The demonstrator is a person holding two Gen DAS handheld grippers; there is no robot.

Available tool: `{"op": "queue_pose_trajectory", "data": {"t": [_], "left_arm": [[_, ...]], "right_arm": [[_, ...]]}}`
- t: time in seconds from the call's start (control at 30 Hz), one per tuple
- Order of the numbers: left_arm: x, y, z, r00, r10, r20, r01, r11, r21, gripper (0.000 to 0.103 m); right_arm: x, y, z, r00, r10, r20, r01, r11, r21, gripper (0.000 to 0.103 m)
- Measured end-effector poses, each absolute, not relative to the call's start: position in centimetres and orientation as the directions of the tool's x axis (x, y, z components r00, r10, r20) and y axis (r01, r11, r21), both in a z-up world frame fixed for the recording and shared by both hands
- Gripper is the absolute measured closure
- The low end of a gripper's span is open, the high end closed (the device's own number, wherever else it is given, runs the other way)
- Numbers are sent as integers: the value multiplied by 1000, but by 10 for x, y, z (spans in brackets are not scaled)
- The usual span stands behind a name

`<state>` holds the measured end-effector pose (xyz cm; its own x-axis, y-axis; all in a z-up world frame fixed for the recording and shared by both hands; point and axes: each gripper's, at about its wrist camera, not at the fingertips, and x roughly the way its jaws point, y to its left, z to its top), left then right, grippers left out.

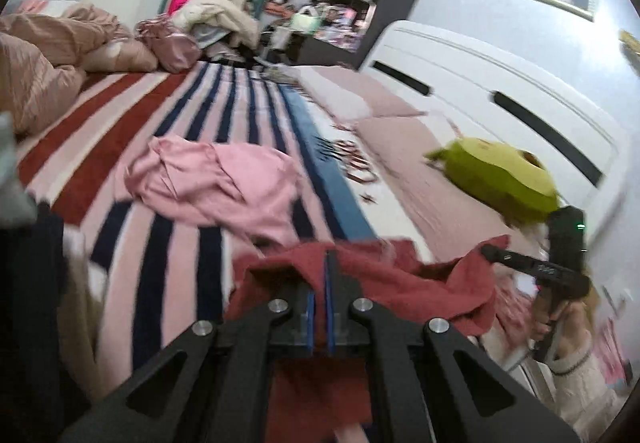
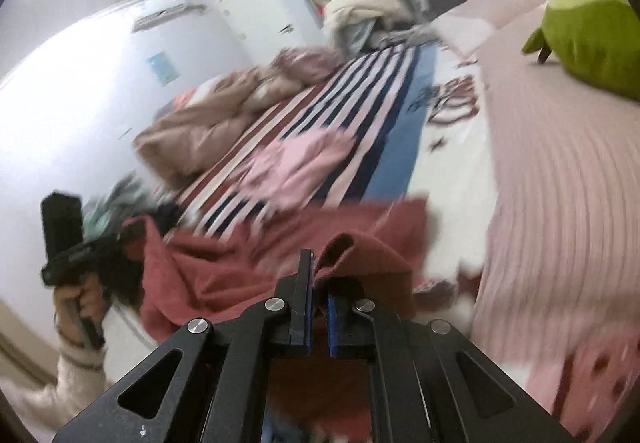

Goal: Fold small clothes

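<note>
Over the striped blanket (image 1: pixel 168 147), both the left gripper (image 1: pixel 325 263) and right gripper (image 2: pixel 316 267) seem clamped tight on the red garment (image 1: pixel 400 279), stretched between them.

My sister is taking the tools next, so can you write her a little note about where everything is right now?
Left tool: shut on an edge of the red garment.
Right tool: shut on another edge of the same garment.
The red garment hangs spread between the two tools, at the near edge of the striped blanket.
The pink garment lies crumpled farther back on the blanket, untouched.
Done: both edges gripped.
Left: lay the red one flat, fold it, then probably fold the pink one.
</note>
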<state>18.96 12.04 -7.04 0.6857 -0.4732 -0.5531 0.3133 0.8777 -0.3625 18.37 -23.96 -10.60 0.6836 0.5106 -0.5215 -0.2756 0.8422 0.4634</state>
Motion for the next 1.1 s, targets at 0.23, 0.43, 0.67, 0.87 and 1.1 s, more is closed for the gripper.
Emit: {"op": "queue_pose_trajectory", "data": {"t": [0.23,0.43,0.67,0.87,1.1], "left_arm": [[292,119,-109,660,-352,-664,172,931,-323,44],[246,130,-133,618,-406,-674,234,913,-335,36],[175,125,-180,525,-462,-715,290,887,-360,54],[151,114,-187,556,-480,-679,285,877,-387,93],[120,116,-159,623,-477,-620,338,879,-337,97]], "right_arm": [[291,-244,-126,674,421,-607,-142,880,453,99],[265,-246,-137,650,417,-635,-183,897,402,43],[180,-225,-182,470,475,-744,-282,879,384,43],[149,-206,-197,509,476,-717,-316,878,359,76],[132,-210,-177,579,474,-664,-324,881,346,100]]}}
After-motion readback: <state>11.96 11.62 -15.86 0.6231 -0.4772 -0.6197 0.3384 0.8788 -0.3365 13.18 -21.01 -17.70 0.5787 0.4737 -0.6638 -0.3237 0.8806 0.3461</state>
